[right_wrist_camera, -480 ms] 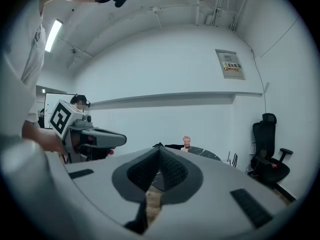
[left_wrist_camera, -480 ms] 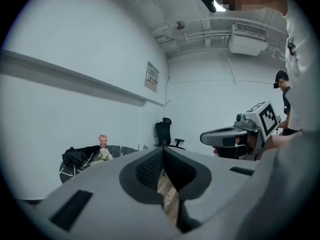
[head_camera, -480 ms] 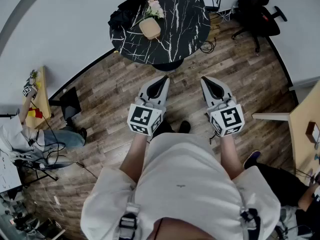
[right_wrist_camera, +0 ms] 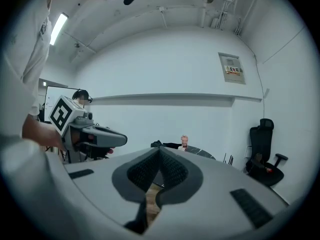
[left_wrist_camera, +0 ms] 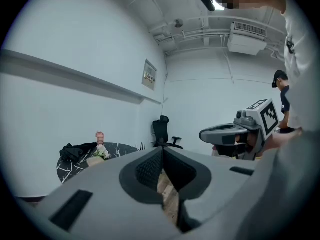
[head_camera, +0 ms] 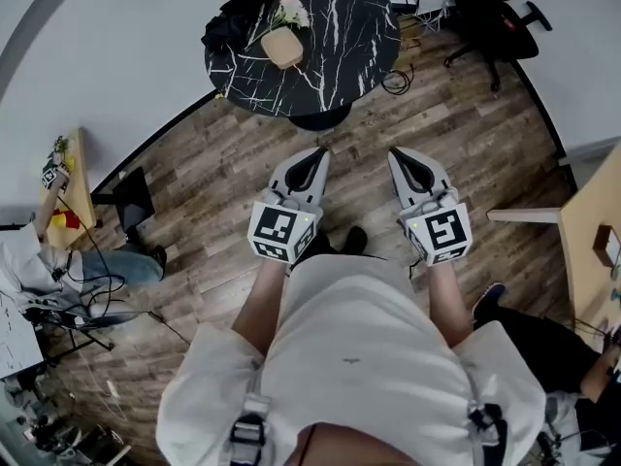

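Round black marble surface (head_camera: 335,42) set on wood-plank floor (head_camera: 466,139); left hand-held gripper (head_camera: 317,150) and right hand-held gripper (head_camera: 394,153) are held closed, empty.

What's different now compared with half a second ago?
Very little. In the head view the black marble table and the office chair sit slightly higher, so the view has shifted a touch. The left gripper and right gripper stay side by side over the wood floor, jaws together, empty.
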`<state>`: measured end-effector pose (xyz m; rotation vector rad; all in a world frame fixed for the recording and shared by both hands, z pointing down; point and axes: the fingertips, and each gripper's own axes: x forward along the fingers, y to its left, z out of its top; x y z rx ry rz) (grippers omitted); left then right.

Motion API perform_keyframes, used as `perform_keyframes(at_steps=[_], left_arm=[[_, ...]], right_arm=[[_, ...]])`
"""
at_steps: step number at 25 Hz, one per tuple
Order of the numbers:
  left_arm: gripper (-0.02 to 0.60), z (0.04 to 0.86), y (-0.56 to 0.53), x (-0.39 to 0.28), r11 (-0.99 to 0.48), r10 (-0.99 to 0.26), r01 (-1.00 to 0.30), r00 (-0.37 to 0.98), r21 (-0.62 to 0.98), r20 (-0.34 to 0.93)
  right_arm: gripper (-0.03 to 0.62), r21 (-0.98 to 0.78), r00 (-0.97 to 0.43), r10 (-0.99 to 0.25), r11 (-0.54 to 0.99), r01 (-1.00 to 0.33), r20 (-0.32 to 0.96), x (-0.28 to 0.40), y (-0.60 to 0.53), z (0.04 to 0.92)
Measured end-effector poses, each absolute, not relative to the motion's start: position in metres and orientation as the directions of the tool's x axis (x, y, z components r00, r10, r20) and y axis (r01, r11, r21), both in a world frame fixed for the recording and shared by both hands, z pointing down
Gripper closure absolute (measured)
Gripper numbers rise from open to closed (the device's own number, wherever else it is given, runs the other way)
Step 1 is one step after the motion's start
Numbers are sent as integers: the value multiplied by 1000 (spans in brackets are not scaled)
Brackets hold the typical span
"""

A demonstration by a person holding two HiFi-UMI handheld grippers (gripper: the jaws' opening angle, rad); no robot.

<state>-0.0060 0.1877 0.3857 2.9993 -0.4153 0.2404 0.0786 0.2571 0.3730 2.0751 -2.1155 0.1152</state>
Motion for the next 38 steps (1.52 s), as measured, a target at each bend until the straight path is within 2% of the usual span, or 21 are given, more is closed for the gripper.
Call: perform_keyframes(at_steps=[6, 18, 29, 33, 38], left_arm=[[575, 388, 196, -9, -955, -262, -282, 948, 93, 182], [575, 403, 181, -21, -949, -269, -297, 937, 104, 225], [574, 397, 121, -22, -946, -274, -301, 941, 118, 199], [572, 395, 94, -28, -947, -276, -301, 941, 114, 195], [508, 404, 57, -35, -947, -266, -296, 939, 121, 216]], right_arm=[[589, 43, 24, -986, -17, -999, 164, 86, 263, 375], [589, 5, -24, -985, 25, -1000, 172, 73, 243, 388], [587, 36, -21, -982, 28, -999, 188, 72, 188, 383], [566, 43, -15, -982, 23, -999, 189, 70, 159, 380], [528, 56, -20, -982, 32, -998, 190, 62, 120, 378]])
